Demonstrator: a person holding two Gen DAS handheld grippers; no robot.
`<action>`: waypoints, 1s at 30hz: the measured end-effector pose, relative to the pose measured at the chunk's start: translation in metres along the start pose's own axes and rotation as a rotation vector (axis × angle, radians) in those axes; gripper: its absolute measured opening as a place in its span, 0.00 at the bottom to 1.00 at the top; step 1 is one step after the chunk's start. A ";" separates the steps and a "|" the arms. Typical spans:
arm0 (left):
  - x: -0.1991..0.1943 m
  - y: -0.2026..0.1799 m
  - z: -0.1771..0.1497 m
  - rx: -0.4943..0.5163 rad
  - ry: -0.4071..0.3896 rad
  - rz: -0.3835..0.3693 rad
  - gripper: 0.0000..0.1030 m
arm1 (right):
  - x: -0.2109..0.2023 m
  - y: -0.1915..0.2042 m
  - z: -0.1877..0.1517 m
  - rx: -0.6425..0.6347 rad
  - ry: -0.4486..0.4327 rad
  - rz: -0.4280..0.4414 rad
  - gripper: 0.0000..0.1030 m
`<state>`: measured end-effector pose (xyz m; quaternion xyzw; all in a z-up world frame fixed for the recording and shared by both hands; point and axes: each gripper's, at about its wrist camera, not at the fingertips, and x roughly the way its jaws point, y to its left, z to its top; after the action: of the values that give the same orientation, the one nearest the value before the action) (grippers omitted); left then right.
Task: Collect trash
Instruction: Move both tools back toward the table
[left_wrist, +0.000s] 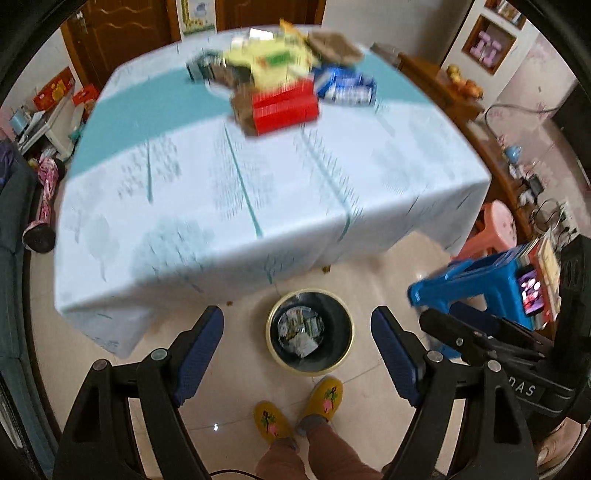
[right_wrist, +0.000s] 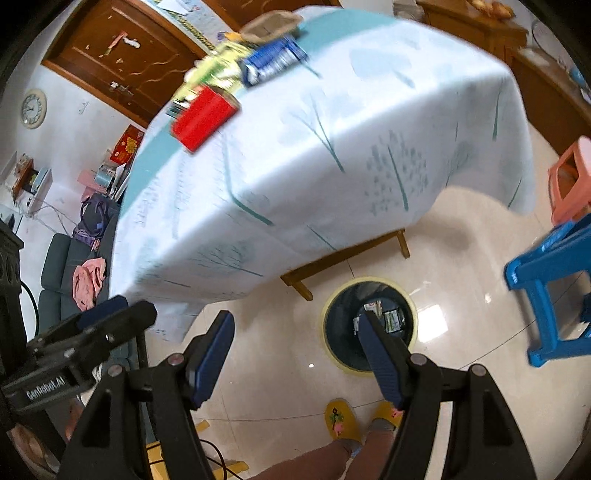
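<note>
1. We find the left gripper (left_wrist: 297, 350) with its jaws spread wide and nothing between them; it hangs above the trash bin (left_wrist: 310, 334), which stands on the floor just in front of the table (left_wrist: 258, 192).
2. We find the right gripper (right_wrist: 297, 354) likewise spread and empty, held just to the left of the bin in its own view.
3. The bin already holds several wrappers.
4. The remaining trash sits in a pile at the far end of the table, well apart from the bin: a red box (left_wrist: 286, 107) nearest the bin side, a blue packet (left_wrist: 345, 86) beside it, a yellow wrapper (left_wrist: 273, 62) and a brown piece (left_wrist: 334, 46) behind.
5. Judgement: the pile lies forward and above both jaws, across the table. The red box's long axis appears to run roughly across the approach line. Neither gripper looks clearly nearer; motion blur prevents a finer ruling.
</note>
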<state>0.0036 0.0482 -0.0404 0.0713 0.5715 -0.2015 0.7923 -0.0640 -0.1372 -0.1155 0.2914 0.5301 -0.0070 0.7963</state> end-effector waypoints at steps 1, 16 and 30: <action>-0.008 0.000 0.005 -0.002 -0.015 -0.001 0.78 | -0.006 0.004 0.003 -0.011 -0.007 -0.001 0.68; -0.086 0.009 0.063 -0.089 -0.224 0.050 0.78 | -0.074 0.043 0.066 -0.206 -0.129 0.015 0.68; -0.084 0.039 0.096 -0.158 -0.186 0.105 0.78 | -0.055 0.047 0.102 -0.274 -0.091 0.051 0.68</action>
<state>0.0806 0.0704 0.0654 0.0198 0.5051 -0.1198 0.8545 0.0123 -0.1627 -0.0207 0.1929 0.4819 0.0726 0.8517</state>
